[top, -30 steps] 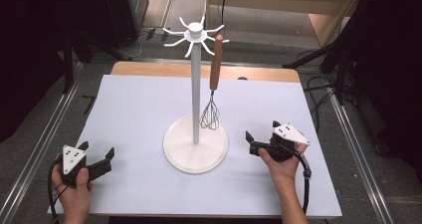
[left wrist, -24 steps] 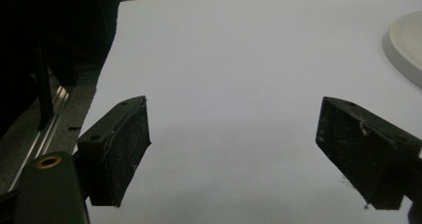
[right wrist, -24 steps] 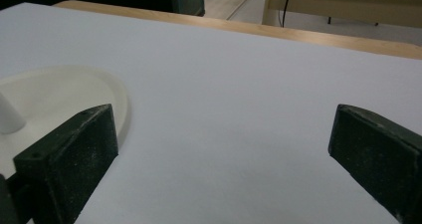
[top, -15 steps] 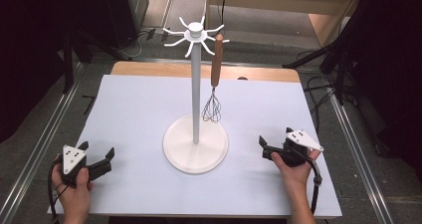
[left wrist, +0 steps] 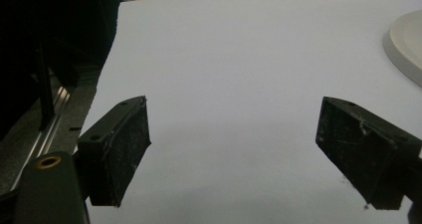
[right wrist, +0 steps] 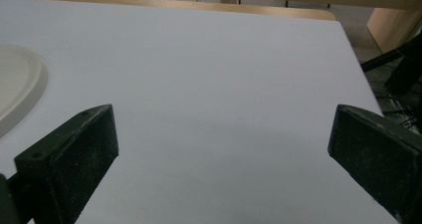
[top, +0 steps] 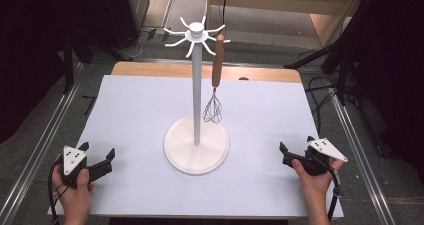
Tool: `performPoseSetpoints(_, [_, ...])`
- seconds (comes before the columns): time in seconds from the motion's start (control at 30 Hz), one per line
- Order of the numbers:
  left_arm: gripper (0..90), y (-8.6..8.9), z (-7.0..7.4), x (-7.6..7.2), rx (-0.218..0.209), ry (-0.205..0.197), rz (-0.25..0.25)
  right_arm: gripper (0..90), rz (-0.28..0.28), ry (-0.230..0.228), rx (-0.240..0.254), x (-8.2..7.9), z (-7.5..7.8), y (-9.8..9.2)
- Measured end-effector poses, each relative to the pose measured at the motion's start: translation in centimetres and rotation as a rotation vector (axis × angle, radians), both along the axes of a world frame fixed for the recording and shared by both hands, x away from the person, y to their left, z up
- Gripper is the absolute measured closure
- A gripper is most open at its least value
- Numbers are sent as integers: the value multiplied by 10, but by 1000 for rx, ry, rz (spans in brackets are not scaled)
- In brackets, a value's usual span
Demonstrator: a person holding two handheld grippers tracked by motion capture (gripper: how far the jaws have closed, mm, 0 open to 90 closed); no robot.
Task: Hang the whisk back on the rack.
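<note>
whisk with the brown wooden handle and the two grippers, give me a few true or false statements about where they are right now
1. The metal whisk with the brown wooden handle hangs from a hook of the white stand. True.
2. The whisk's wire head lies flat on the table. False: it hangs above the stand's round white base.
3. The left gripper is open and holds nothing. True.
4. The right gripper is clamped on the whisk handle. False: its jaws are apart and empty, near the right edge of the white table.
5. Both grippers are near the front of the table, one on each side of the stand. True.
</note>
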State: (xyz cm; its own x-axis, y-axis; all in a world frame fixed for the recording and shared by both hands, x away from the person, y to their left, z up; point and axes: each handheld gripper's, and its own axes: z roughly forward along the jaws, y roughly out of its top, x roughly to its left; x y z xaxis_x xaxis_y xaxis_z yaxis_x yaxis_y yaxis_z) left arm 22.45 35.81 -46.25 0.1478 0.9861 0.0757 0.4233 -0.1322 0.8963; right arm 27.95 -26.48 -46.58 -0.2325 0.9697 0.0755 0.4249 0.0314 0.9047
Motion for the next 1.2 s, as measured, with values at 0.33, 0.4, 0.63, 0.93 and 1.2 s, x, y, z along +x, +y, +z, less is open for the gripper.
performPoseSetpoints(0.33, [146,-1,0,0,2,-3,0,3,-80,22,-21,-19,-8,-38])
performPoseSetpoints(0.4, [146,0,0,-1,0,-7,1,35,-85,22,-29,-24,-9,-45])
performPoseSetpoints(0.63, [146,1,0,-1,-17,-10,1,40,-90,39,-47,-33,-14,-50])
performPoseSetpoints(0.93, [146,4,0,-1,-42,-9,1,35,-114,40,44,-40,-19,-60])
performPoseSetpoints(1.2, [146,4,0,-2,-44,-15,-1,41,-122,31,34,-41,-21,-56])
